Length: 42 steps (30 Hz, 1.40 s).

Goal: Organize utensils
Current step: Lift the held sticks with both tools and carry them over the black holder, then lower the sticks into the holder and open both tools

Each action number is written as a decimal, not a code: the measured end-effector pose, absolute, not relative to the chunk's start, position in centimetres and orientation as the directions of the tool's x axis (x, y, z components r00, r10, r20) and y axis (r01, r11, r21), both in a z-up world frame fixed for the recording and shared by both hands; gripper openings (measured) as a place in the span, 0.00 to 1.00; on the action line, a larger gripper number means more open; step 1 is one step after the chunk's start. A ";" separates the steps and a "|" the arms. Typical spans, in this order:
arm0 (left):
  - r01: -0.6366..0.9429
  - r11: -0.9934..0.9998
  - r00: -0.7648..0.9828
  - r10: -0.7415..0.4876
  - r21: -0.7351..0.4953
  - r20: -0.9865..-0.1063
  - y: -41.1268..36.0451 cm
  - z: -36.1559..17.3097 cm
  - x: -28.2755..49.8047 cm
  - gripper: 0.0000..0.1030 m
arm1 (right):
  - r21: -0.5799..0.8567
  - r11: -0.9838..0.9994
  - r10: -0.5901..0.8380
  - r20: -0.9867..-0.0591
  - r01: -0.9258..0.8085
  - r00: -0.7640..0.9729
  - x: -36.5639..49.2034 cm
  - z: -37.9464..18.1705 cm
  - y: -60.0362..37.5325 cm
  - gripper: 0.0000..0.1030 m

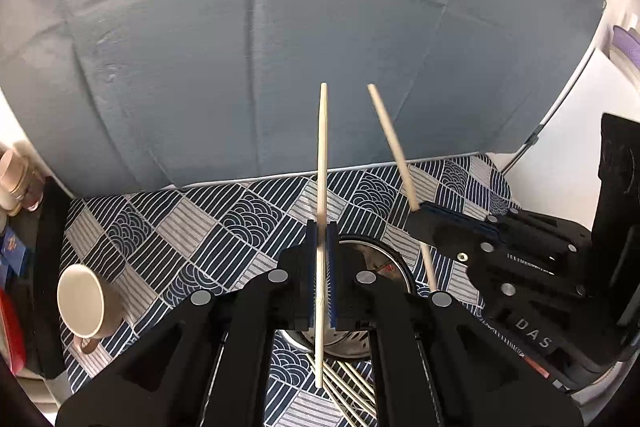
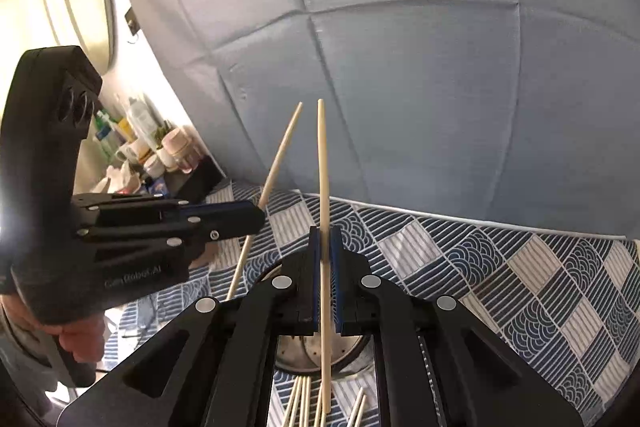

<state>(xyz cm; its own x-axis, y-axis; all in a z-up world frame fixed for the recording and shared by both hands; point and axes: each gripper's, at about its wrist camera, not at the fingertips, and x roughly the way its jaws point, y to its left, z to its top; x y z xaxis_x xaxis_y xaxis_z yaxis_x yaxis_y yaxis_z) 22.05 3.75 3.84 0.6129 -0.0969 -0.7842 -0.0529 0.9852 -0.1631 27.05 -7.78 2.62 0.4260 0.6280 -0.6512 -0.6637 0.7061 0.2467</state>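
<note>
In the left wrist view my left gripper is shut on a pale wooden chopstick that stands nearly upright between the blue pads. To its right, my right gripper is shut on a second chopstick, tilted to the left. The right wrist view shows the same pair: right gripper with its chopstick, left gripper with a slanted chopstick. A round perforated metal holder sits below both, partly hidden. Several loose chopsticks lie on the cloth in front of it.
A beige cup lies on its side at the left of the patterned blue cloth. A blue-grey padded panel rises behind the table. Bottles and jars crowd the left edge. A hand grips the left tool.
</note>
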 end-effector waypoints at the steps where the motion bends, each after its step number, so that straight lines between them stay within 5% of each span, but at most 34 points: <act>1: -0.049 0.985 0.610 -0.101 -0.165 -0.786 3.7 3.6 22.4 0.05 | 0.241 0.710 0.622 -0.654 -0.661 0.430 27.4 2.4 -7.6 0.05; 14: -0.068 0.959 0.672 -0.161 -0.276 -0.723 4.4 1.8 24.9 0.05 | 0.360 0.681 0.702 -0.568 -0.637 0.430 30.4 0.9 -6.4 0.05; 32: -0.050 0.956 0.665 -0.183 -0.288 -0.724 5.3 0.1 23.2 0.05 | 0.334 0.707 0.674 -0.584 -0.623 0.452 29.2 -0.3 -8.3 0.09; 37: -0.070 0.953 0.680 -0.170 -0.294 -0.714 5.8 1.0 22.3 0.17 | 0.317 0.718 0.664 -0.577 -0.619 0.476 28.4 0.9 -8.9 0.09; 42: -0.086 0.950 0.683 -0.164 -0.300 -0.712 6.1 1.7 21.3 0.23 | 0.278 0.734 0.642 -0.579 -0.619 0.502 27.1 1.7 -9.4 0.22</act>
